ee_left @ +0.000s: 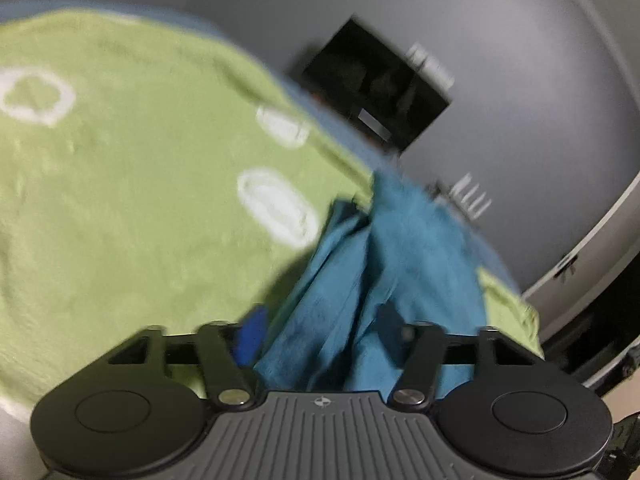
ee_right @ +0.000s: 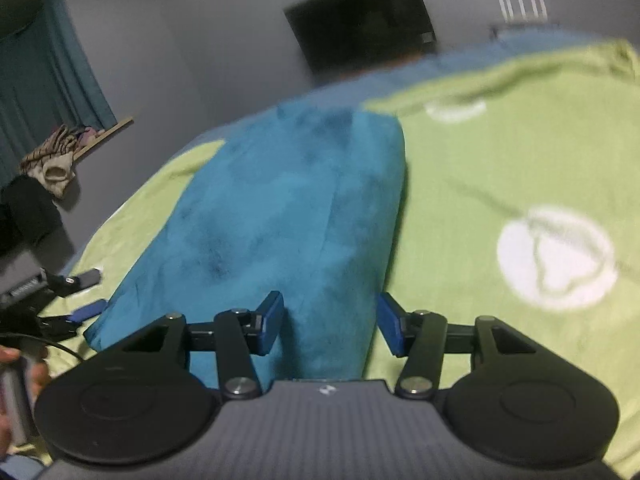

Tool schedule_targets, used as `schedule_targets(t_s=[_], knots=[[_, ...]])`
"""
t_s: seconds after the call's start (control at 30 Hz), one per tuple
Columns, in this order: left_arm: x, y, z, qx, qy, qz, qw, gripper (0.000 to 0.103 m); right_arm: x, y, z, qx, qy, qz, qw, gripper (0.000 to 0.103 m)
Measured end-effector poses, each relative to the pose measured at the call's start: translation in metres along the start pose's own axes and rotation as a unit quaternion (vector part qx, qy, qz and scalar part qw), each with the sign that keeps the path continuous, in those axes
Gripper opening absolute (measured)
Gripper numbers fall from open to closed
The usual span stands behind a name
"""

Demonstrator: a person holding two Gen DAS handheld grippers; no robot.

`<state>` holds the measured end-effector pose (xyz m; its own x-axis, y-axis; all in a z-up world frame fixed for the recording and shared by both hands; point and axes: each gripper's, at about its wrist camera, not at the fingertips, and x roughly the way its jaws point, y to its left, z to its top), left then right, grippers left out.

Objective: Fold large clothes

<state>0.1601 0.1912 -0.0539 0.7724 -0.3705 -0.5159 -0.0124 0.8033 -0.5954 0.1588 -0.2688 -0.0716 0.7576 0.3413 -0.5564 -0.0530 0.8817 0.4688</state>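
A teal garment [ee_right: 280,208] lies folded into a long strip on a green blanket [ee_right: 500,168] with white ring patterns. My right gripper [ee_right: 331,322] straddles the strip's near end. Its blue pads [ee_right: 272,318] stand apart, and green shows between the right-hand pad and the cloth, so it is open. In the left wrist view the same garment [ee_left: 380,264] rises in bunched folds ahead of my left gripper [ee_left: 324,320]. One blue pad [ee_left: 252,334] sits just left of the cloth. The right wrist view shows the left gripper [ee_right: 82,294] at the strip's left corner, fingers apart.
A dark screen [ee_right: 360,20] hangs on the grey wall beyond the bed. Teal curtains [ee_right: 40,80] and a heap of clothes [ee_right: 52,160] are at the far left. A hand [ee_right: 16,360] holds the left gripper. A white cabinet edge [ee_left: 580,248] stands at the right.
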Motion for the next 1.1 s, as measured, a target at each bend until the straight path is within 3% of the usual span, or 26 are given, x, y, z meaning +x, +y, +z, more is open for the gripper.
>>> schedule_targets(t_s=[0.17, 0.37, 0.6, 0.73, 0.9, 1.1], knots=[[0.026, 0.016, -0.007, -0.018, 0.07, 0.008, 0.9973, 0.044, 0.008, -0.028, 0.01, 0.085, 0.01, 0.042, 0.995, 0.071], [0.033, 0.023, -0.012, -0.017, 0.076, 0.005, 0.9969, 0.044, 0.039, -0.048, 0.045, 0.116, 0.039, 0.085, 0.989, 0.09], [0.037, 0.024, -0.01, -0.025, 0.082, 0.0, 0.9963, 0.043, 0.097, -0.075, 0.084, 0.147, 0.07, 0.123, 0.979, 0.092], [0.041, 0.028, -0.01, -0.031, 0.087, -0.007, 0.9957, 0.043, 0.129, -0.09, 0.092, 0.177, 0.074, 0.168, 0.967, 0.092], [0.045, 0.031, -0.01, -0.036, 0.09, -0.016, 0.9951, 0.043, 0.16, -0.094, 0.098, 0.191, 0.07, 0.2, 0.958, 0.102], [0.047, 0.031, -0.011, -0.037, 0.091, -0.021, 0.9949, 0.042, 0.195, -0.086, 0.114, 0.185, 0.063, 0.196, 0.961, 0.103]])
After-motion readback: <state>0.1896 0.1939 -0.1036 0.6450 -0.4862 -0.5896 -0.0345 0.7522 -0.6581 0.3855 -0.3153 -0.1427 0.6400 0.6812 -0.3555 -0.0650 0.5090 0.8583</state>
